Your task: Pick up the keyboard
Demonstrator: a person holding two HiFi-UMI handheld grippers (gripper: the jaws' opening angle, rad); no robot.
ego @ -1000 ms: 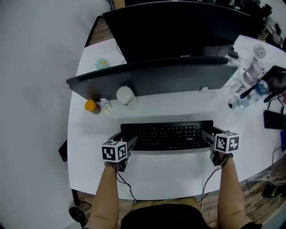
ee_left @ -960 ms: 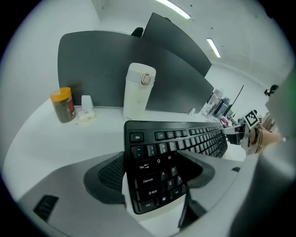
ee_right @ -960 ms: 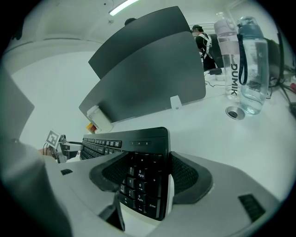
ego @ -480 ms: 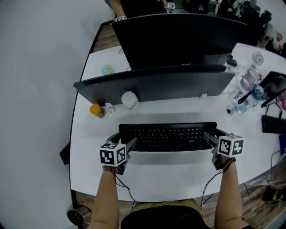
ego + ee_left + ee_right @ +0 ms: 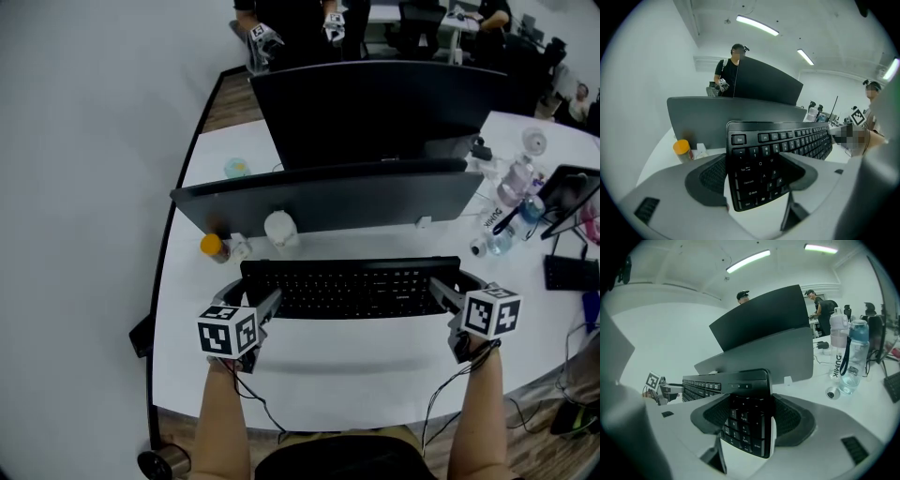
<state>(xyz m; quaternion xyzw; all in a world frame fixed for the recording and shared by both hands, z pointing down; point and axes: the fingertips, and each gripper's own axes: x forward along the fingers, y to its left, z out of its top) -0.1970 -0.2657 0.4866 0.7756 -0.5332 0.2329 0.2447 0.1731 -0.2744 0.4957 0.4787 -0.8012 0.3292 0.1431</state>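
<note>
Both grippers hold the black keyboard (image 5: 352, 286) above the white table (image 5: 366, 375), and its shadow lies on the tabletop below. My left gripper (image 5: 265, 304) is shut on the keyboard's left end. In the left gripper view the keyboard's Esc end (image 5: 754, 154) sits between the dark pads (image 5: 707, 177). My right gripper (image 5: 444, 293) is shut on the right end. In the right gripper view the number-pad end (image 5: 746, 420) fills the space between the pads (image 5: 790, 420). The keyboard hangs roughly level between the two hands.
A dark curved monitor (image 5: 328, 197) stands just behind the keyboard, with a second screen (image 5: 375, 108) beyond it. An orange-capped bottle (image 5: 214, 247) and a white object (image 5: 279, 228) sit at the back left. Water bottles (image 5: 511, 187) and a tablet (image 5: 570, 192) stand at the right. People stand behind the desk.
Both grippers have risen together with the keyboard held between them, and the gap to its shadow on the table has grown. Neither grip has changed.
</note>
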